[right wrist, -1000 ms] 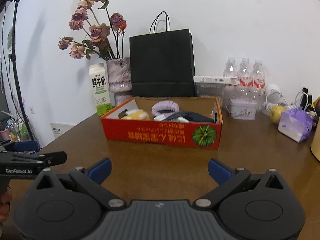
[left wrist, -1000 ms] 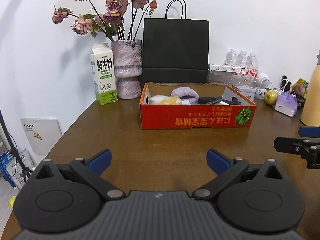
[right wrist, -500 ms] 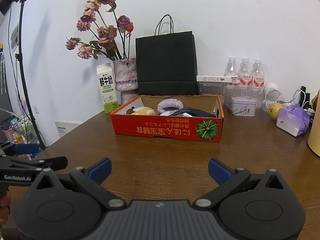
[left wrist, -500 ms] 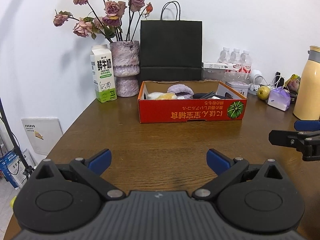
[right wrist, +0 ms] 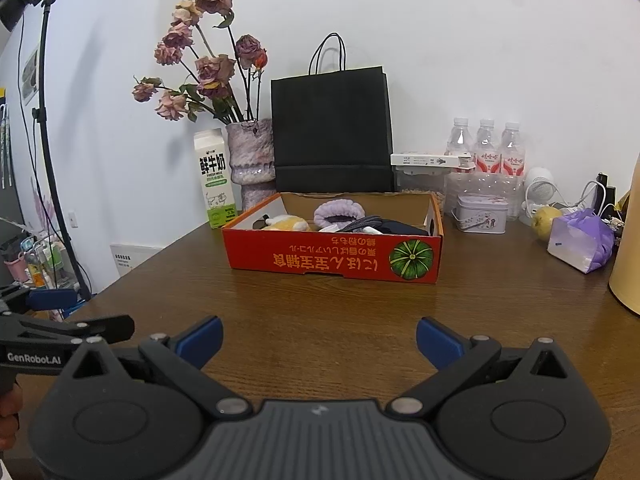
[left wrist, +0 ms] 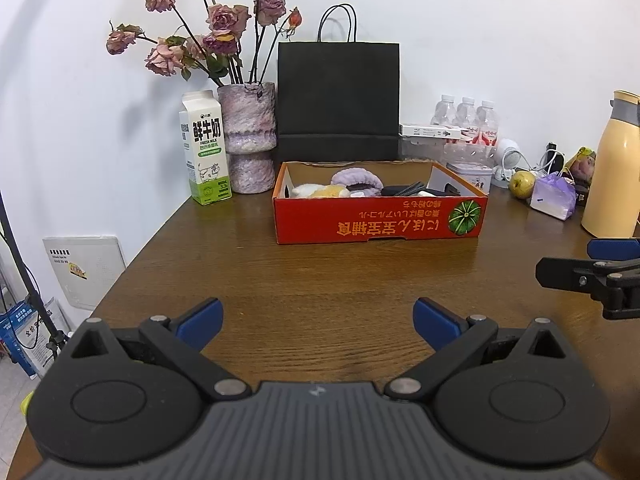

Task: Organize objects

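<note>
Both my grippers, left gripper and right gripper, spread wide, holding nothing. Small items sit inside red box. Risk: reaching in could snag the box wall and slide it.

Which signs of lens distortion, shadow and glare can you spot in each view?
Left wrist view: the brown wooden table edges bow, corners vignette dark, and the dried pink roses cast soft wall shadows. Right wrist view: the black light stand curves, with faint sheen on the tabletop.
</note>
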Motion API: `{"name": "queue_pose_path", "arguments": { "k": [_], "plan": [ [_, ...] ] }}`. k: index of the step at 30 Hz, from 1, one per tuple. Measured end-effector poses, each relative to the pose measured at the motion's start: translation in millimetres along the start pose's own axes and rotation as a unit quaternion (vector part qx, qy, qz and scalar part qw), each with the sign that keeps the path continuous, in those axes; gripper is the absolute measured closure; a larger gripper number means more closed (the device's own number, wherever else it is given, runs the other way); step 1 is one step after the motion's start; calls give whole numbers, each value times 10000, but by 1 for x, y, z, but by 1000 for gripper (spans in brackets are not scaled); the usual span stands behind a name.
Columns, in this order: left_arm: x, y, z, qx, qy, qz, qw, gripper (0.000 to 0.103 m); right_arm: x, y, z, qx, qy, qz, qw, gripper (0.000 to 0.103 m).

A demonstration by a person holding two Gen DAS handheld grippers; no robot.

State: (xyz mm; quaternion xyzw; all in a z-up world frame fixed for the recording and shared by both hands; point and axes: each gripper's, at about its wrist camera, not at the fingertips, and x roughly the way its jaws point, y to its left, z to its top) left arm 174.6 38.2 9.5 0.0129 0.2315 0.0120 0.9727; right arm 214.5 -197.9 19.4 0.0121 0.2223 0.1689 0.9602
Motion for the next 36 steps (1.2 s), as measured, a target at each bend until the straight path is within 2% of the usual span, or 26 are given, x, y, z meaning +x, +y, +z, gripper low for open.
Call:
{"name": "queue_pose_path", "arguments": {
  "k": [28, 36],
  "plan": [
    [-17, -7, 1, 16, -4, -73, 10000, 0, -16, 1, -4, -71, -21, 1, 10000, 0],
    [-10, -8, 8, 76, 132, -78, 9999, 0, -14, 3, 1, -88, 27, 24, 10000, 0]
  ]
}}
